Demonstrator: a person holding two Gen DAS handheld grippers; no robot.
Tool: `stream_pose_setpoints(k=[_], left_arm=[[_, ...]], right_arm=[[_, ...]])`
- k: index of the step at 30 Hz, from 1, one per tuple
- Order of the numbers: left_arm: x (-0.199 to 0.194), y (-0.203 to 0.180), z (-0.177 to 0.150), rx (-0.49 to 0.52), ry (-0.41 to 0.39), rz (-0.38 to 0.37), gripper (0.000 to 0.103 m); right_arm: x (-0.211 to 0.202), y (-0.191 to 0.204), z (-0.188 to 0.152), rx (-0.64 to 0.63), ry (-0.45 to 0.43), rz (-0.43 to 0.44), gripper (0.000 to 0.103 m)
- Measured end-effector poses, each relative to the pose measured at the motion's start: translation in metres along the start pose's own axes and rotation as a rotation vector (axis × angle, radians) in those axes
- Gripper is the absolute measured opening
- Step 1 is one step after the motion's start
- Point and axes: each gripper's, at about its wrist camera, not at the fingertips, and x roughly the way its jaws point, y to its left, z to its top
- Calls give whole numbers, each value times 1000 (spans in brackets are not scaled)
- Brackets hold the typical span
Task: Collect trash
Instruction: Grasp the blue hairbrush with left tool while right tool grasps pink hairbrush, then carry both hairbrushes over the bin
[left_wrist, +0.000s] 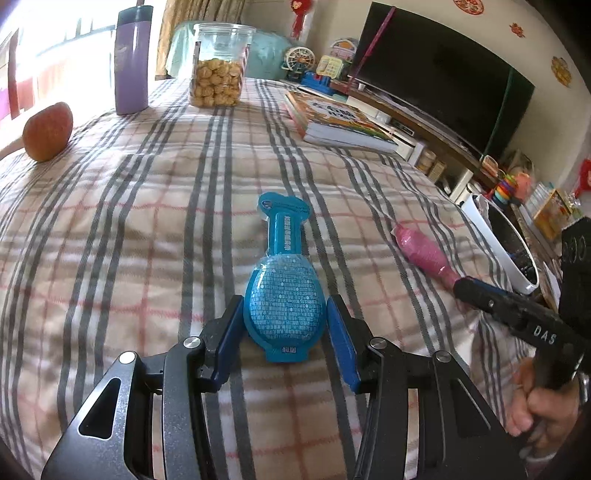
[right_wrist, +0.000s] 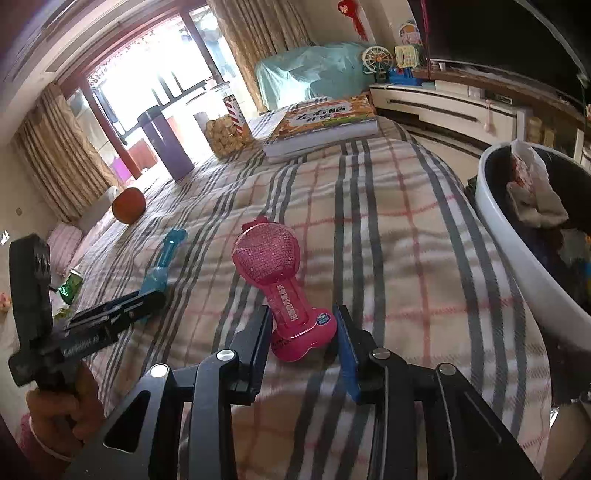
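A blue blister packet (left_wrist: 284, 258) lies on the plaid blanket (left_wrist: 147, 221), and my left gripper (left_wrist: 285, 301) is shut on its round end, one blue pad against each side. A pink packet (right_wrist: 266, 254) of the same shape lies to its right. My right gripper (right_wrist: 303, 310) is shut on the pink packet's narrow label end. In the left wrist view the pink packet (left_wrist: 421, 251) shows with the right gripper (left_wrist: 465, 286) at its near end. From the right wrist camera, the blue packet (right_wrist: 162, 266) and the left gripper (right_wrist: 147, 299) appear at the left.
A white bin (right_wrist: 517, 251) with a dark liner and crumpled trash stands beside the bed's right edge. At the far end sit an apple (left_wrist: 48, 131), a purple flask (left_wrist: 131, 62), a biscuit jar (left_wrist: 218, 66) and books (left_wrist: 340, 122). A green can (right_wrist: 70, 286) lies off the left side.
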Motion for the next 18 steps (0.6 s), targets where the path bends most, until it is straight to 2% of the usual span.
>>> stream_pose_setpoints(k=[1,3,5,6,12,14,17,18], left_arm=[[-1,1,0,-9,0,4,45],[-1,4,2,-27,0,-3,47],[-1,5,4,-29,-3,-1,53],[-1,4,5,-22,-6,3,54],[11,-3,10,16,17,16,54],[12,-7,10,33,15,14,46],[11,-8,9,42,12,13,44],[11,-9,9,46,11,16,44]], right_arm=[[0,0,2,-1,2,2,39],[-2,2,7,-16,-5,-6,53],[-2,9,14,-60,-9,-6,62],[1,14,17,-83,-9,-3,62],[31,35,30,-231,55,-45,60],[44,35,28,-251,90,-59,58],[44,35,24,-243,70,-91,44],[40,31,24,-209,61,-83,44]])
